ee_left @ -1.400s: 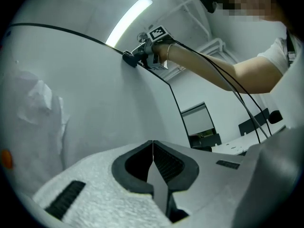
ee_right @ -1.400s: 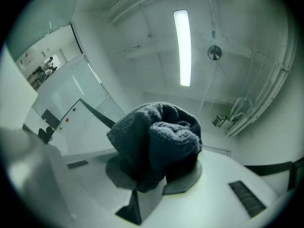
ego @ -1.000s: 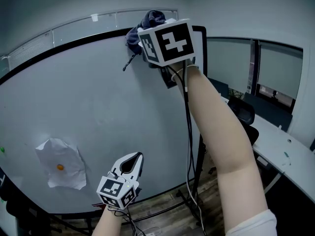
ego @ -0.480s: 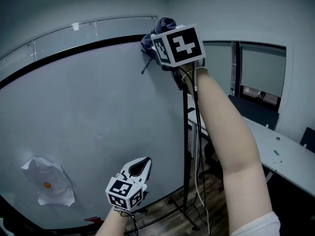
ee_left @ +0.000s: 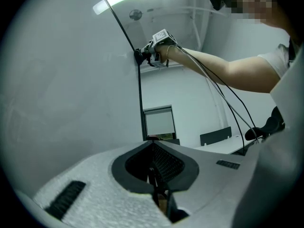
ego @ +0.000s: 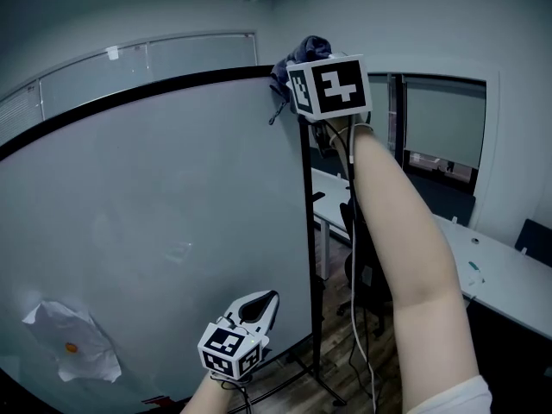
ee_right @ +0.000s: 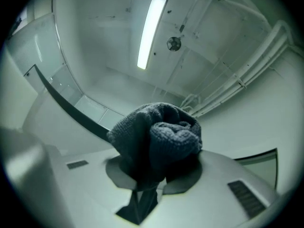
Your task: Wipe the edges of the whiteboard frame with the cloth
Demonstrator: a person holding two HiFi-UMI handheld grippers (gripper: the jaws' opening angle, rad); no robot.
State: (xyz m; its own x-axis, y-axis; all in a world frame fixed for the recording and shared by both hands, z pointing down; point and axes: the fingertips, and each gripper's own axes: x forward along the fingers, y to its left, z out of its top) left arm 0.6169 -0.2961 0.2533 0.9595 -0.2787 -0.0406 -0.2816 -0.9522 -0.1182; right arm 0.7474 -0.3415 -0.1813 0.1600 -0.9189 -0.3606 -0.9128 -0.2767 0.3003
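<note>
Since the cloth (ee_right: 159, 137) looks soft and light, the right gripper (ee_right: 142, 191) pinches its bunched middle at the frame's (ego: 172, 86) far top-right corner, while the left gripper (ee_left: 159, 186) hangs near, jaws together, empty.

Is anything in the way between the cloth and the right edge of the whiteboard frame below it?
Nothing visible. The right claw is shut on the cloth at the top right corner of the frame, and the black right edge below it runs down bare. The left claw sits low in front of the board.
</note>
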